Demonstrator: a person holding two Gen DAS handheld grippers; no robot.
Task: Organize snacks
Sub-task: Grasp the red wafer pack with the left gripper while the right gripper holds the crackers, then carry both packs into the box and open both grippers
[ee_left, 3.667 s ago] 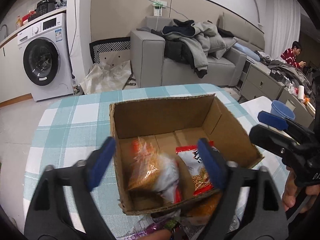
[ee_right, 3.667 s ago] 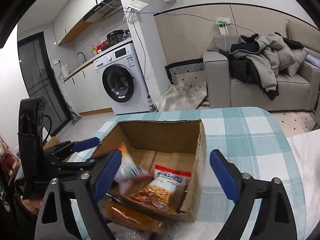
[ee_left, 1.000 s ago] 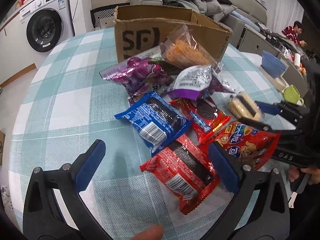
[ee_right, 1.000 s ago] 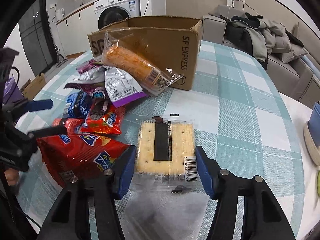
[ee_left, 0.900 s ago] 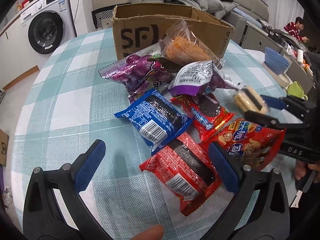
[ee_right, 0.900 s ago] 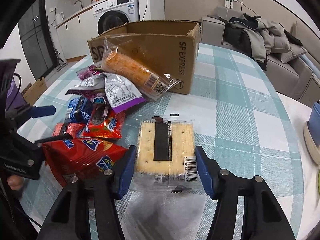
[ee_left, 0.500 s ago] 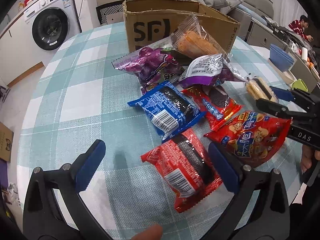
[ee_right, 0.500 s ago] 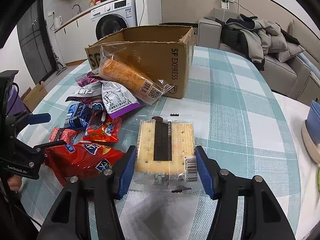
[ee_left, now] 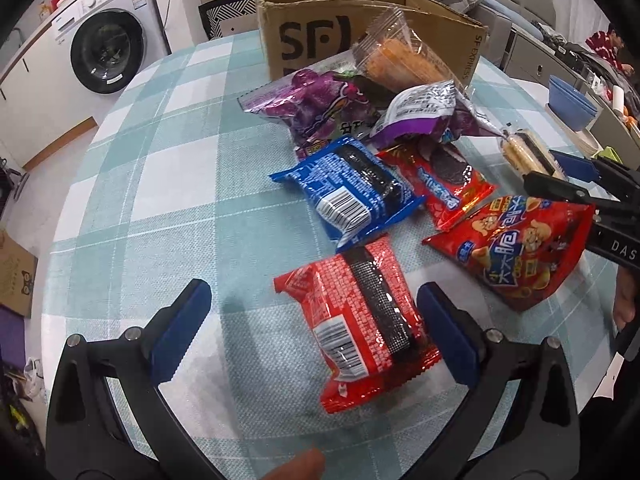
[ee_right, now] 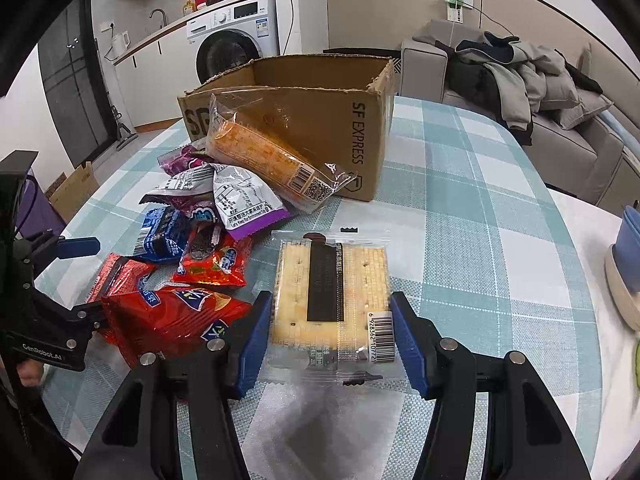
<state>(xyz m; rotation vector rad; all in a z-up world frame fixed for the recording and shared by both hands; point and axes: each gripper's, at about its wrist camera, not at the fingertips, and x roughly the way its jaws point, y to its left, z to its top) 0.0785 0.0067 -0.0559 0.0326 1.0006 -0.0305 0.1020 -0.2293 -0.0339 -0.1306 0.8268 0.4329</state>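
Note:
My right gripper is shut on a clear cracker pack and holds it above the table; the pack also shows in the left wrist view. My left gripper is open low over a red snack pack. Beyond it lie a blue pack, a red cookie pack, a big red chip bag, a purple bag, a silver-purple bag and an orange cracker sleeve leaning on the cardboard box.
The round table has a teal plaid cloth. Blue bowls stand at its right edge. A washing machine and a sofa with coats are behind. A cardboard piece lies on the floor at left.
The right gripper has lifted the cracker pack and carried it slightly up toward the box. The left gripper has drifted left and nearer the red snack pack, still open.

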